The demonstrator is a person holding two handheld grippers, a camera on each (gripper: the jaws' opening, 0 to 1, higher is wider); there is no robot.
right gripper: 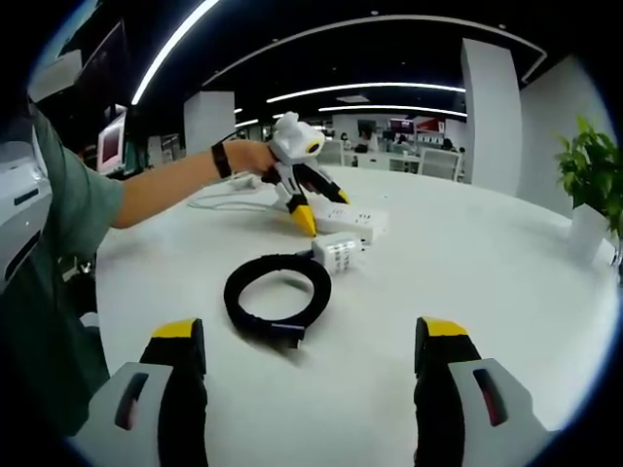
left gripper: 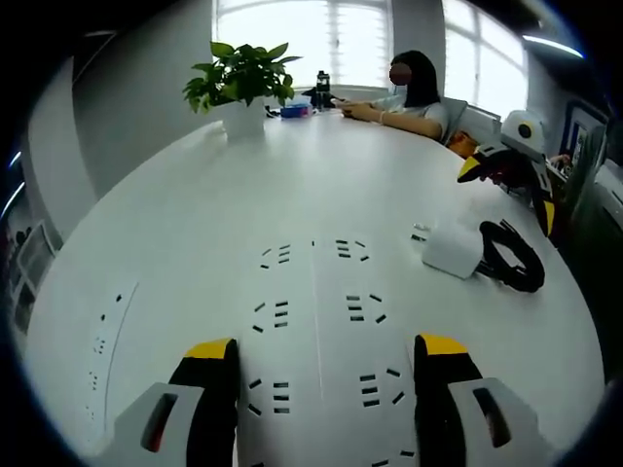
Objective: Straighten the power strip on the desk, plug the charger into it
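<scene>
A white power strip (left gripper: 316,311) with several rows of sockets lies flat on the white table (left gripper: 321,175), right under my left gripper (left gripper: 327,346). The left gripper's yellow-tipped jaws stand wide apart over the strip; I cannot tell whether they touch it. From the right gripper view the left gripper (right gripper: 323,209) sits at the near end of the power strip (right gripper: 358,223). The white charger (right gripper: 338,253) with its coiled black cable (right gripper: 277,292) lies in front of my right gripper (right gripper: 310,336), which is open and holds nothing. The charger (left gripper: 453,250) lies right of the strip, with the right gripper (left gripper: 511,185) beyond it.
A potted plant (left gripper: 243,83) stands at the far side of the table, and a person (left gripper: 414,97) sits there by a window. The strip's white cord (right gripper: 219,202) trails off behind the arm (right gripper: 165,190) that holds the left gripper. The table's near edge curves round on the left.
</scene>
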